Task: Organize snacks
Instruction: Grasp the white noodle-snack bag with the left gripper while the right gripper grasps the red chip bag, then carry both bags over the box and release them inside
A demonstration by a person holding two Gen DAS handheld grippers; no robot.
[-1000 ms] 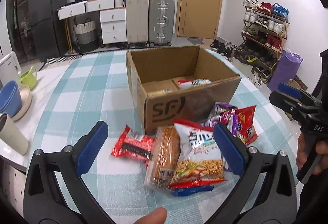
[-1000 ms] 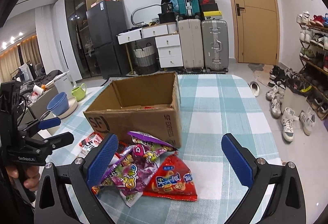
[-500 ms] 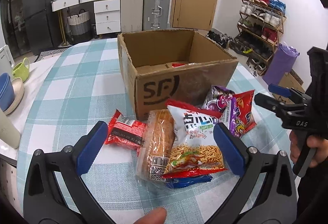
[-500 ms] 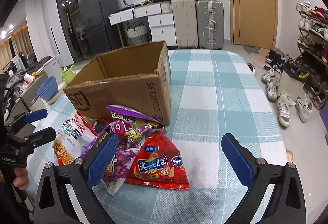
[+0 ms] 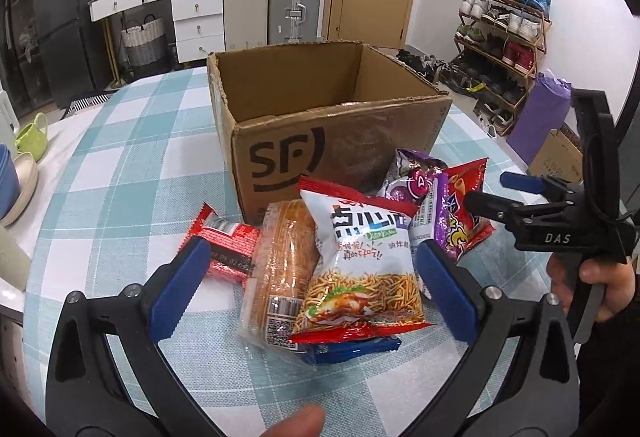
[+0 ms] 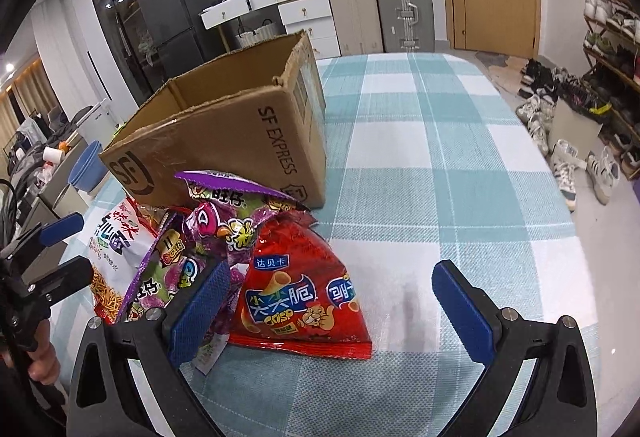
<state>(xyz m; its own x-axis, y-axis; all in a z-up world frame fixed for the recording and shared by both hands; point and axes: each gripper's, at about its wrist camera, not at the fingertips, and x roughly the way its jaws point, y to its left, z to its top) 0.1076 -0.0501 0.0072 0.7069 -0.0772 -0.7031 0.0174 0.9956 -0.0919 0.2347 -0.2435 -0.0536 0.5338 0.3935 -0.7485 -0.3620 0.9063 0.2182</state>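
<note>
An open cardboard SF box (image 5: pixel 328 125) stands on the checked table; it also shows in the right wrist view (image 6: pixel 224 133). Snack packs lie in front of it. My left gripper (image 5: pixel 312 277) is open, low over a white noodle-snack bag (image 5: pixel 364 261) and a wrapped bread pack (image 5: pixel 280 273), with a small red packet (image 5: pixel 228 245) to the left. My right gripper (image 6: pixel 332 301) is open, low over a red crisp bag (image 6: pixel 300 289), beside purple candy bags (image 6: pixel 208 233). The right gripper also shows in the left wrist view (image 5: pixel 492 193).
Blue bowls (image 5: pixel 8 177), a green cup (image 5: pixel 32 133) and a beige cup (image 5: pixel 10 261) stand at the table's left edge. Behind the table are suitcases (image 5: pixel 272 5), drawers (image 5: pixel 196 21) and a shoe rack (image 5: pixel 504 33). The table edge (image 6: pixel 568 197) drops off at the right.
Both grippers have moved down and closer to the snack pile. The box's inside has dropped out of sight. Both stay open.
</note>
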